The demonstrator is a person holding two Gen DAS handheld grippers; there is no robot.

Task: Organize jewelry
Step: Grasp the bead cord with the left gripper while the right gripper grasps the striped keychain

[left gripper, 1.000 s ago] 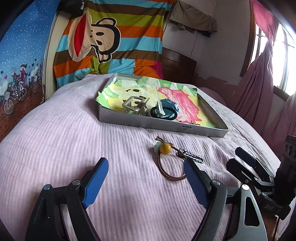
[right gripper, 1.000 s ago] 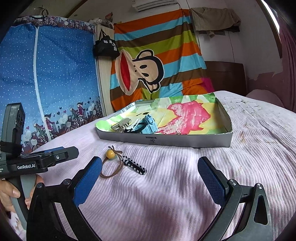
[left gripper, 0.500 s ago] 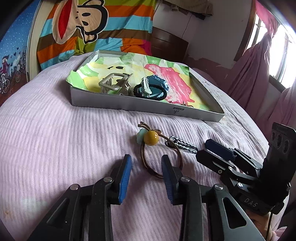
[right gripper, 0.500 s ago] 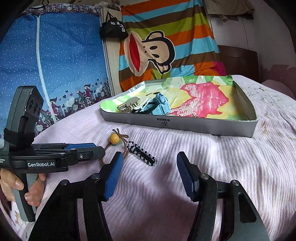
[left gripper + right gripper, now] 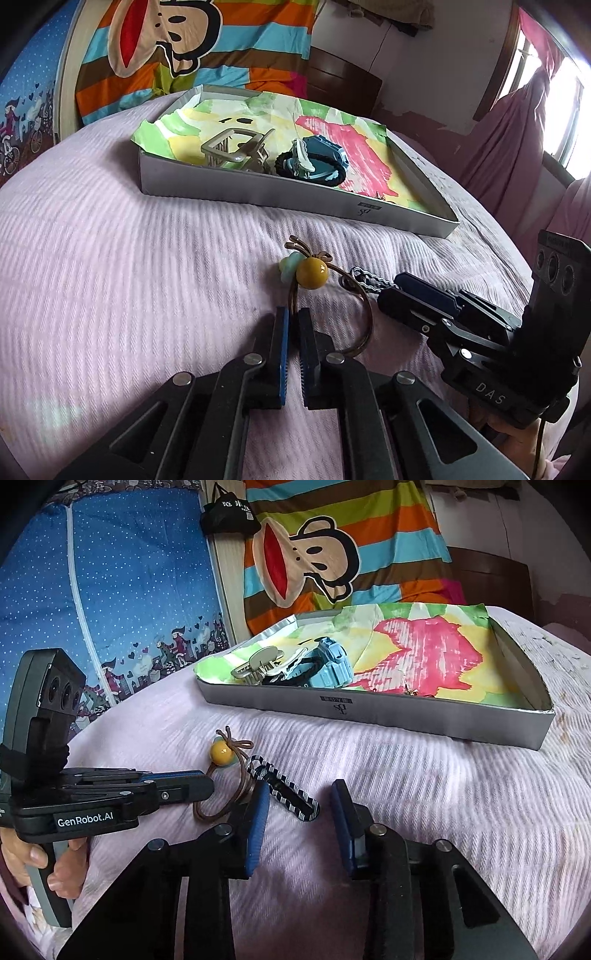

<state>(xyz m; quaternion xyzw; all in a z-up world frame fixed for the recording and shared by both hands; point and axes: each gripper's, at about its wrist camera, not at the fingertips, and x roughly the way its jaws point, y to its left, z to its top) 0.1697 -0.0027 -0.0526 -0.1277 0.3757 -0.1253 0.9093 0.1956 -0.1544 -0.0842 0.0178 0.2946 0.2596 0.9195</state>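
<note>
The left tool is clenched on the brown loop of the hair tie, which lies on the pink bed in front of the grey box. The right tool is released, its blue pads either side of the striped clip beside the tie. "GenRobot.AI" is printed on the left tool's body, "DAS" on the right's. A small logo on the box's front wall is too small to read.
</note>
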